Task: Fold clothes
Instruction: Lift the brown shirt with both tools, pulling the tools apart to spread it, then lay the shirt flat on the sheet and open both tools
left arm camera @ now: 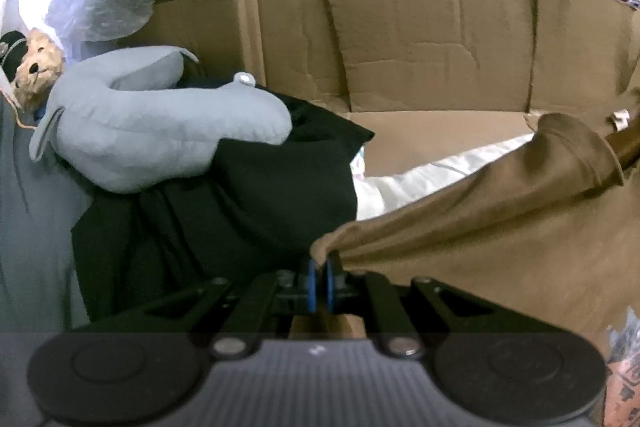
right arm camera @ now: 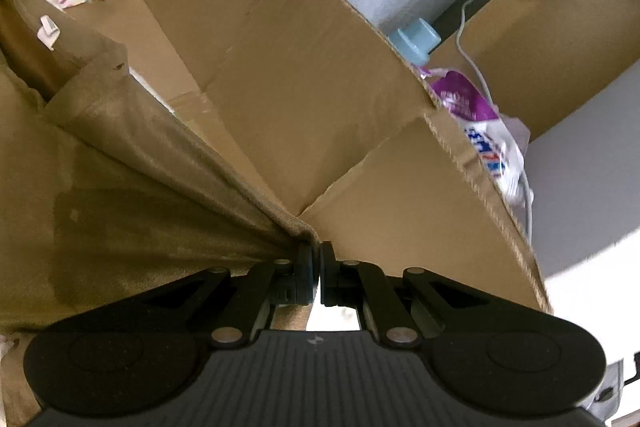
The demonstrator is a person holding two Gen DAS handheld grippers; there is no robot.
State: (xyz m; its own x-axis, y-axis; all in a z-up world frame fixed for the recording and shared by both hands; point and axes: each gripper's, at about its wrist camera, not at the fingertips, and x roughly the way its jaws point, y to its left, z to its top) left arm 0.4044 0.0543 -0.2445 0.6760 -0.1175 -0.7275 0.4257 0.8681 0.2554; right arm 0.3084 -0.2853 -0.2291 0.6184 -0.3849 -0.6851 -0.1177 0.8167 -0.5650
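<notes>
A: The brown garment (left arm camera: 500,227) is pinched at one corner by the left tongs (left arm camera: 321,267), low in the centre of the left wrist view, pads pressed together on the fabric.

B: And the other corner is clamped by the right tongs (right arm camera: 316,255), bottom centre of the right wrist view. The cloth (right arm camera: 120,167) is drawn taut away to the left of that frame.

A: It is held stretched between the two grips, most likely so it can be spread flat before a fold is made.

B: It is suspended in front of the cardboard box (left arm camera: 420,59), whose walls fill the upper middle. A white sheet (left arm camera: 408,183) is seen beneath.

A: At left, a black garment (left arm camera: 240,207) is heaped under a grey neck pillow (left arm camera: 160,131), presumably set aside.

B: No fold is made yet, it is judged.
</notes>
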